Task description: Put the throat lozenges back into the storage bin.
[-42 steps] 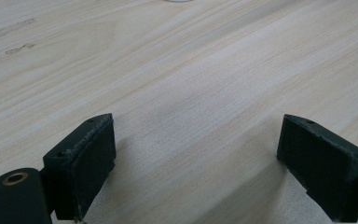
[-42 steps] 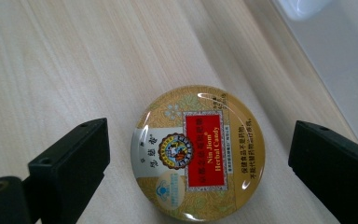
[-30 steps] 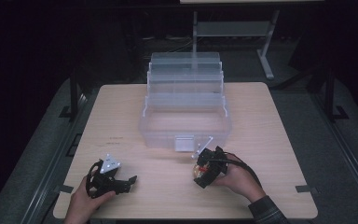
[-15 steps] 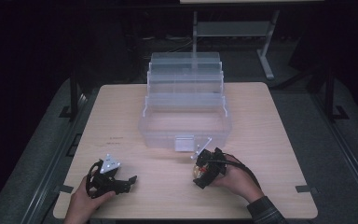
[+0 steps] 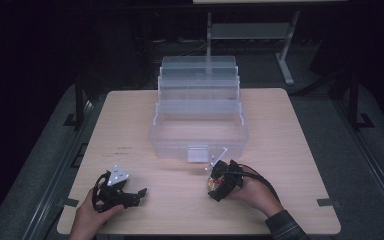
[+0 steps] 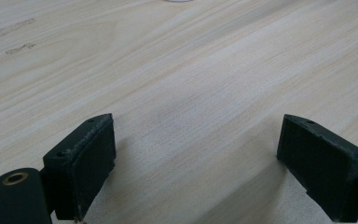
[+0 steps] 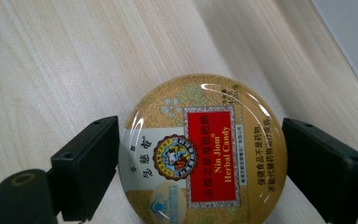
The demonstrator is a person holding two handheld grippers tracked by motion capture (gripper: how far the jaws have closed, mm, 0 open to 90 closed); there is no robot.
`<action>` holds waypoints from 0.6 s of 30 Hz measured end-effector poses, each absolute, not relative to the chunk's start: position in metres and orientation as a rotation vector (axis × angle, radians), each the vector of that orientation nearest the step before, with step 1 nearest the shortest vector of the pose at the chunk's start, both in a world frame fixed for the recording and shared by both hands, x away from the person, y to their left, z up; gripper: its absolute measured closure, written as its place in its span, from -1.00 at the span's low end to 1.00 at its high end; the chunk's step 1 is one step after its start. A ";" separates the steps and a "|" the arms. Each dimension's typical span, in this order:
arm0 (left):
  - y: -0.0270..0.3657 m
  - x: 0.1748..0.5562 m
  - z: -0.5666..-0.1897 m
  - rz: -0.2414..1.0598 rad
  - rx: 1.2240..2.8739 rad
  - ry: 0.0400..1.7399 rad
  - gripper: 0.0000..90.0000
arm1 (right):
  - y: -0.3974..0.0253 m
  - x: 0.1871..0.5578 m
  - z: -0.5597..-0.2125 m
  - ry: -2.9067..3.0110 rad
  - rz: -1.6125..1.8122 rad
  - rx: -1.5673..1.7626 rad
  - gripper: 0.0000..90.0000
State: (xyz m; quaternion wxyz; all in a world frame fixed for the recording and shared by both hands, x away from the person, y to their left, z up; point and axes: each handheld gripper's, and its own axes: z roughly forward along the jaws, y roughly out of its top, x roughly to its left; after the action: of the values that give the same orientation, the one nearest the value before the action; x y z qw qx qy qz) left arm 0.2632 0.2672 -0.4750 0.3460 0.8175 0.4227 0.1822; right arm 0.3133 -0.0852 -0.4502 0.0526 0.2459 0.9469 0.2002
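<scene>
Here the right tongs (image 7: 200, 163) bracket a round gold candy tin (image 7: 203, 149) lying flat on the table (image 5: 300, 150) near the clear tiered box (image 5: 198, 125), jaws touching its rim; squeeze evenly across the widest part; left tongs (image 6: 196, 158) gape empty.

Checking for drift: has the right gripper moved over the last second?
No. The right gripper sits at the same spot just in front of the clear box's latch, holding the candy tin.
</scene>
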 end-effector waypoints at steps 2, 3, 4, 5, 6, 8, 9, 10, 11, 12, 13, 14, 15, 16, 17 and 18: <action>0.267 0.263 -0.475 0.473 2.122 1.097 -0.76 | -0.085 0.313 -0.450 2.882 0.606 0.746 -0.68; 0.267 0.263 -0.475 0.473 2.122 1.097 -0.76 | -0.085 0.313 -0.451 2.885 0.601 0.743 -0.66; 0.267 0.263 -0.475 0.473 2.122 1.097 -0.76 | -0.085 0.313 -0.451 2.885 0.598 0.741 -0.61; 0.267 0.263 -0.475 0.473 2.122 1.097 -0.76 | -0.085 0.313 -0.451 2.885 0.598 0.741 -0.61; 0.267 0.263 -0.475 0.473 2.122 1.097 -0.76 | -0.085 0.313 -0.451 2.882 0.596 0.738 -0.58; 0.267 0.263 -0.475 0.473 2.122 1.097 -0.76 | -0.085 0.313 -0.451 2.884 0.596 0.738 -0.58; 0.267 0.263 -0.475 0.473 2.122 1.097 -0.77 | -0.086 0.313 -0.451 2.884 0.596 0.738 -0.58; 0.267 0.263 -0.475 0.473 2.122 1.097 -0.76 | -0.086 0.313 -0.451 2.884 0.596 0.737 -0.57; 0.267 0.263 -0.475 0.473 2.122 1.097 -0.76 | -0.086 0.313 -0.451 2.884 0.595 0.737 -0.57; 0.267 0.263 -0.475 0.473 2.122 1.097 -0.76 | -0.086 0.313 -0.451 2.884 0.595 0.737 -0.57; 0.267 0.263 -0.475 0.473 2.121 1.097 -0.76 | -0.086 0.313 -0.451 2.884 0.596 0.737 -0.57; 0.267 0.263 -0.475 0.473 2.122 1.097 -0.76 | -0.086 0.313 -0.451 2.885 0.597 0.736 -0.57; 0.267 0.263 -0.475 0.473 2.122 1.097 -0.76 | -0.086 0.313 -0.451 2.885 0.597 0.736 -0.57; 0.267 0.263 -0.475 0.473 2.122 1.097 -0.76 | -0.086 0.313 -0.451 2.885 0.596 0.736 -0.57; 0.267 0.263 -0.475 0.473 2.122 1.097 -0.76 | -0.086 0.313 -0.451 2.885 0.596 0.736 -0.57; 0.267 0.263 -0.475 0.473 2.121 1.097 -0.76 | -0.086 0.313 -0.451 2.885 0.594 0.734 -0.57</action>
State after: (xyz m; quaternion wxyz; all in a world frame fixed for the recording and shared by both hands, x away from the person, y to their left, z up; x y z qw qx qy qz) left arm 0.2632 0.2672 -0.4750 0.3462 0.8174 0.4227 0.1822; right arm 0.3129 -0.0860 -0.4507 0.0529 0.2414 0.9491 0.1955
